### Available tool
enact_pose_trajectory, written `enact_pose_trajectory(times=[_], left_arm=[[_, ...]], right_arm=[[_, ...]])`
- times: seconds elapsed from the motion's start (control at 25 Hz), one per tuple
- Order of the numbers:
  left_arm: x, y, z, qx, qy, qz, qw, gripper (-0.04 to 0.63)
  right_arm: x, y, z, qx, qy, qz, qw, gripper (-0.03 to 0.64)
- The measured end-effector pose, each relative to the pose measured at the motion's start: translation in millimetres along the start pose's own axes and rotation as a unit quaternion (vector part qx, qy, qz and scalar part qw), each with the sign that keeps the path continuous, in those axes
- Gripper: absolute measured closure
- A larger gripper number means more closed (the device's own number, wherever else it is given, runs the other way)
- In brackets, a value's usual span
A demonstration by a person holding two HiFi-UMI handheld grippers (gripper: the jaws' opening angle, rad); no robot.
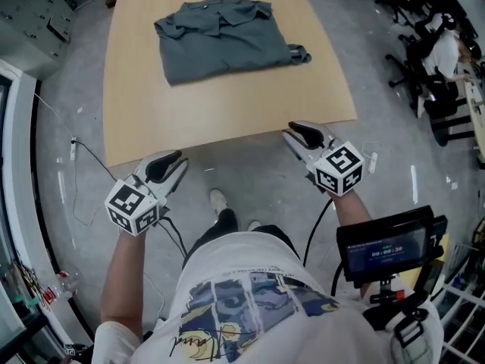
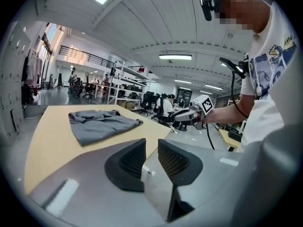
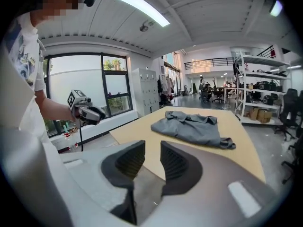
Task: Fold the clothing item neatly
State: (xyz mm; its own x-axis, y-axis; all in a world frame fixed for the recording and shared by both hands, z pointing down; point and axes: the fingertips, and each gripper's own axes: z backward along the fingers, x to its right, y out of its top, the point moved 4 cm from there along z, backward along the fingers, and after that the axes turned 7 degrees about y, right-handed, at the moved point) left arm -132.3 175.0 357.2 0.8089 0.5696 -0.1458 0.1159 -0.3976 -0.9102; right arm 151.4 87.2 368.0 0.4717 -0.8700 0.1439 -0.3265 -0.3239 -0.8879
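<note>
A grey shirt (image 1: 220, 40) lies folded into a rough rectangle on the far part of the light wooden table (image 1: 227, 116), with one sleeve end sticking out at its right. Both grippers hang off the table, in front of its near edge and well short of the shirt. My left gripper (image 1: 176, 160) is at the near left corner and my right gripper (image 1: 294, 132) at the near right. Each shows a narrow gap between its jaws with nothing in it. The shirt (image 2: 97, 123) lies beyond the left gripper (image 2: 151, 148), and the shirt (image 3: 189, 126) lies beyond the right gripper (image 3: 152, 150).
Grey floor surrounds the table. Office chairs (image 1: 424, 59) stand at the right and a grey cabinet (image 1: 30, 14) at the far left. A cable (image 1: 83, 158) trails on the floor at the left. A small screen (image 1: 390, 245) hangs at the person's right side.
</note>
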Motion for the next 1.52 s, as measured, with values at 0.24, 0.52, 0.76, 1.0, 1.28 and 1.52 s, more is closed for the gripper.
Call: enact_pose_trajectory(times=[0.24, 0.52, 0.76, 1.0, 1.28, 1.52], left_arm=[[63.3, -4.7, -11.3, 0.009, -0.022, -0.012, 0.9997, 0.508], [166.6, -13.9, 32.7, 0.008, -0.027, 0.000, 0.9996, 0.511], [210.5, -33.1, 50.9, 0.000, -0.032, 0.005, 0.9995, 0.511], [229.7, -31.9, 50.8, -0.003, -0.058, 0.009, 0.9983, 0.511], [214.9, -24.1, 71.0, 0.010, -0.087, -0.019, 0.9959, 0.511], [183.3, -34.8, 96.5, 0.011, -0.097, -0.018, 0.9950, 0.511]], right_arm=[[-31.2, -15.0, 9.5, 0.011, 0.035, 0.027, 0.999, 0.526], [-101.5, -21.0, 72.7, 0.028, 0.071, 0.059, 0.995, 0.526], [-143.8, -35.1, 97.8, 0.029, 0.085, 0.070, 0.993, 0.528], [-166.1, -36.9, 120.6, 0.028, 0.074, 0.060, 0.995, 0.531], [-199.6, -32.3, 107.4, 0.027, 0.050, 0.058, 0.997, 0.532], [-230.1, -19.9, 70.7, 0.020, 0.054, 0.067, 0.996, 0.532]])
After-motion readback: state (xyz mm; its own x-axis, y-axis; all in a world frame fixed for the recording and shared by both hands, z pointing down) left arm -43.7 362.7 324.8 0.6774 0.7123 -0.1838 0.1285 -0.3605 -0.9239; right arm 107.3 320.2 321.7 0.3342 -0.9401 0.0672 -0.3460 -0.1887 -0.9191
